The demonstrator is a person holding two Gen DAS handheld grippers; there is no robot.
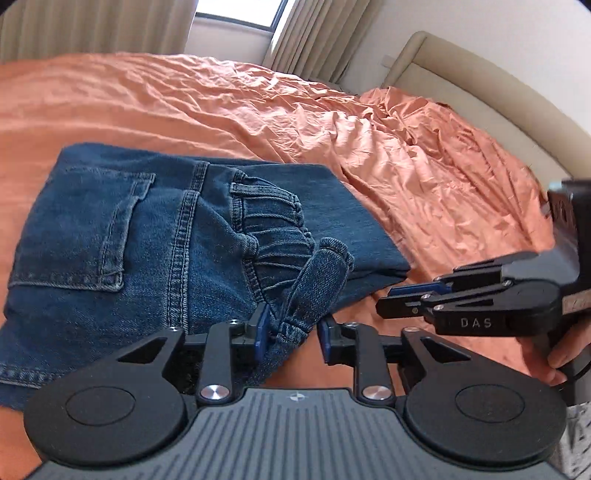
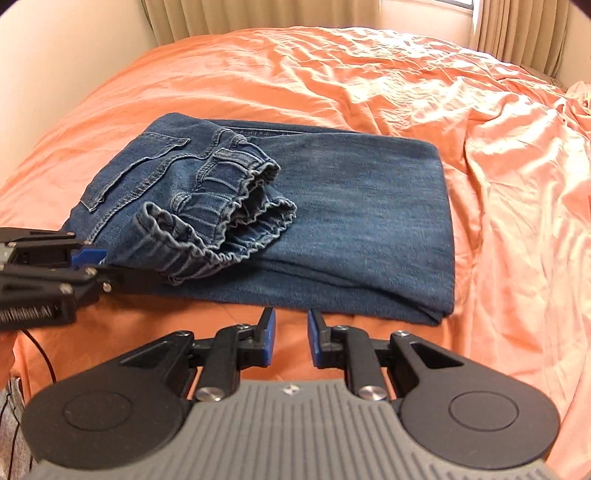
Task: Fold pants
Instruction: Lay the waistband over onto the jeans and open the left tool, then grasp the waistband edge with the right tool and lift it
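Blue jeans lie folded on the orange bed sheet, back pocket up, with the elastic waistband bunched on top. My left gripper is open at the near end of that waistband. A fold of denim lies between its jaws against the left pad, and the right pad stands clear of it. In the right wrist view the jeans form a flat rectangle with the gathered waistband on it. My right gripper hovers just short of the near folded edge, narrowly open with only sheet between its pads.
The wrinkled orange sheet spreads to the right and beyond the jeans. A beige headboard and curtains bound the bed. A hand holds the right gripper. The left gripper enters from the left, with a black cable below it.
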